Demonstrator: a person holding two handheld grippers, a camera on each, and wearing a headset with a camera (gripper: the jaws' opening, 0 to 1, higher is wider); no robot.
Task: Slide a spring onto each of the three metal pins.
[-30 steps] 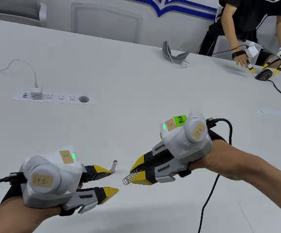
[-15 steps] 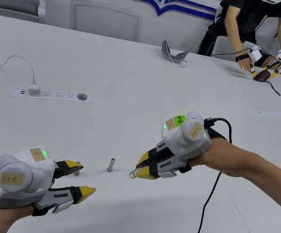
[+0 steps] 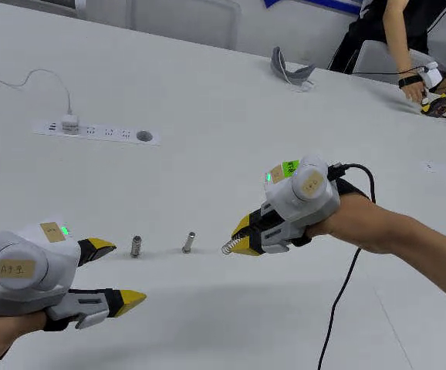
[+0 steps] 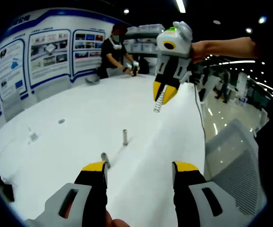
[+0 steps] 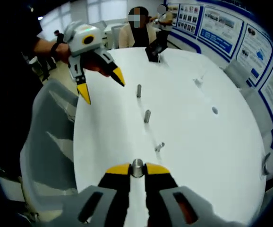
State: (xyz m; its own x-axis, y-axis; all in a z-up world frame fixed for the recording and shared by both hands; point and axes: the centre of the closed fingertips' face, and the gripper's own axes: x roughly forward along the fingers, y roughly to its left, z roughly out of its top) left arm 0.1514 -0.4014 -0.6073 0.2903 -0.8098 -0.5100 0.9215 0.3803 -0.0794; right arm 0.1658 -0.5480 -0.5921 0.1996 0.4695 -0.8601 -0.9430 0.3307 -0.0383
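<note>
Yellow-tipped right tongs (image 3: pixel 237 240) are clamped on a spring (image 3: pixel 228 247), coil end aimed at the bare pin (image 3: pixel 188 243) standing just ahead on the white surface (image 3: pixel 207 116), seemingly lined up to thread it, while the left tongs (image 3: pixel 119 271) hang wide open beside the sprung pin (image 3: pixel 136 246).

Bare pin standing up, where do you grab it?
Probably low on its shaft, from the person's side, with the open left gripper: the bare pin stands upright, and its top must be free for the spring in the right gripper.
</note>
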